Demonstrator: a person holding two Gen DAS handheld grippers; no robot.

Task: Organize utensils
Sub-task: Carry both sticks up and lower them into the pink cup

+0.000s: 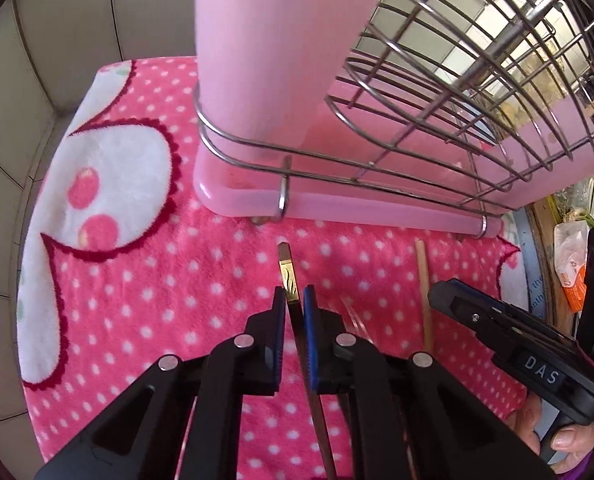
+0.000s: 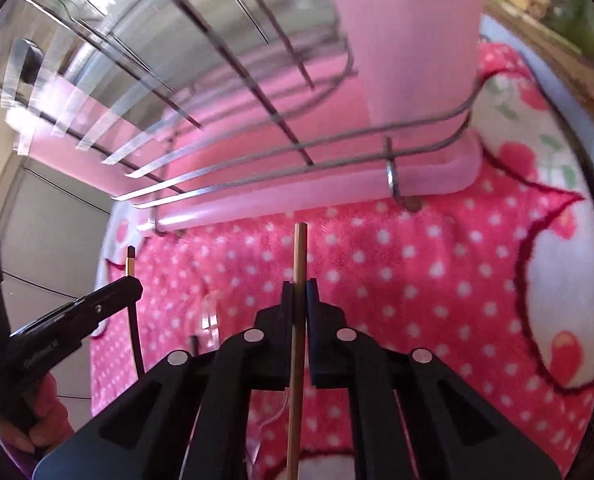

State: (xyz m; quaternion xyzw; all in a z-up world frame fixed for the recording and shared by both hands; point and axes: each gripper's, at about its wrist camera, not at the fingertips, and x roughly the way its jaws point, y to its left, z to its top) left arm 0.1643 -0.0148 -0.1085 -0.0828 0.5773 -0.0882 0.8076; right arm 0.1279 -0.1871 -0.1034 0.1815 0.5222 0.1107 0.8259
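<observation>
- Left gripper (image 1: 295, 300): jaws clamped on dark gold-tipped chopstick (image 1: 288, 270).
- Right gripper (image 2: 299, 292): jaws clamped on wooden chopstick (image 2: 299, 252).
- Neither yet in wire utensil rack (image 1: 437, 92); likely early stage.

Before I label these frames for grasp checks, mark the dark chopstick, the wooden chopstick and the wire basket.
dark chopstick (image 1: 288, 276), left wrist view, on its gold-patterned end.
wooden chopstick (image 2: 299, 256), right wrist view, on its shaft above the fingers.
wire basket (image 1: 449, 92), left wrist view, on its side bars.
</observation>
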